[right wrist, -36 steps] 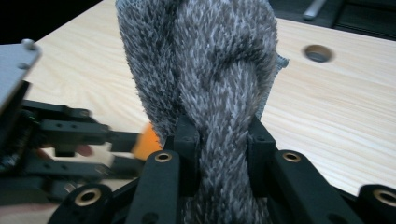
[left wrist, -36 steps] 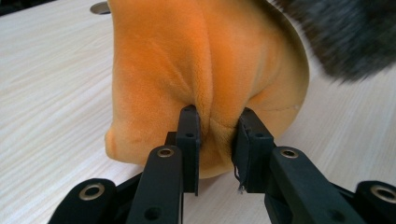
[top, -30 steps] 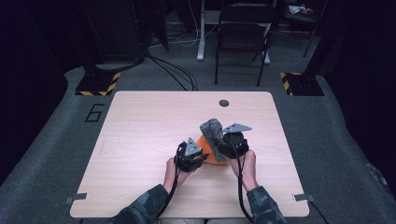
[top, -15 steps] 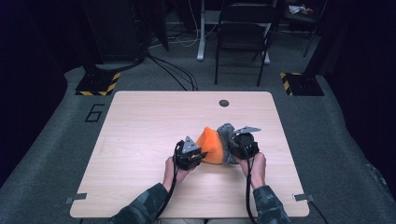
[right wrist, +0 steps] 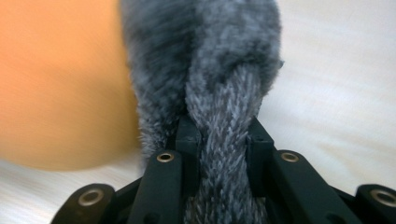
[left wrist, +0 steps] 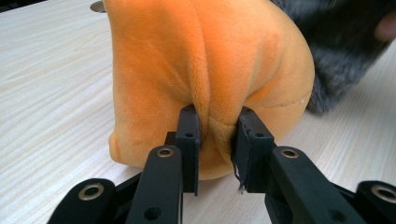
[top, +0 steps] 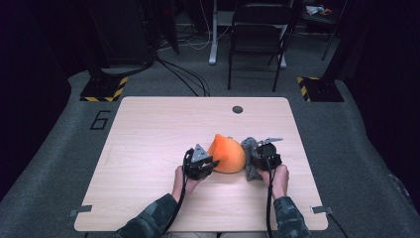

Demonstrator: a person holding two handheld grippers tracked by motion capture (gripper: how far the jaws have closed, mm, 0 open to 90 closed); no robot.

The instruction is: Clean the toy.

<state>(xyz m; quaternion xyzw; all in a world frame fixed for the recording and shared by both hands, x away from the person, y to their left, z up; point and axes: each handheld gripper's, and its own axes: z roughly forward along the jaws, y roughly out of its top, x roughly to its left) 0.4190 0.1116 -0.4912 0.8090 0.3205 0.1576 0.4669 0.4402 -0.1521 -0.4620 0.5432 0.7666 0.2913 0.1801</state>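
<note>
Table: light wood table (top: pixel 148 148), seen from above in the middle of the high view, with a small dark round spot (top: pixel 237 109) near its far edge.

Orange thing: soft orange plush lump (top: pixel 227 153) sits on the table just right of the middle of the high view. In the left gripper view it takes up the top and middle (left wrist: pixel 196 60), and its top is cut off by the frame edge.

Grey thing: furry grey piece (top: pixel 249 157) lies right beside the orange plush, touching it. It may be sewn to the orange part, but the join is hidden. In the right gripper view (right wrist: pixel 224 84) its far end is cut off at the top.

Left gripper: left gripper (left wrist: pixel 215 135) pinches a fold of the orange plush between its two black jaws. The fold fills the gap.

Right gripper: right gripper (right wrist: pixel 223 140) squeezes a thick strand of the grey fur. The fur hides the tips.

Hands: left hand (top: pixel 184 178) and right hand (top: pixel 278 177) come in from the bottom of the high view. Their sleeves are cut off there.

Blur: orange patch at the left of the right gripper view is fuzzy.
</note>
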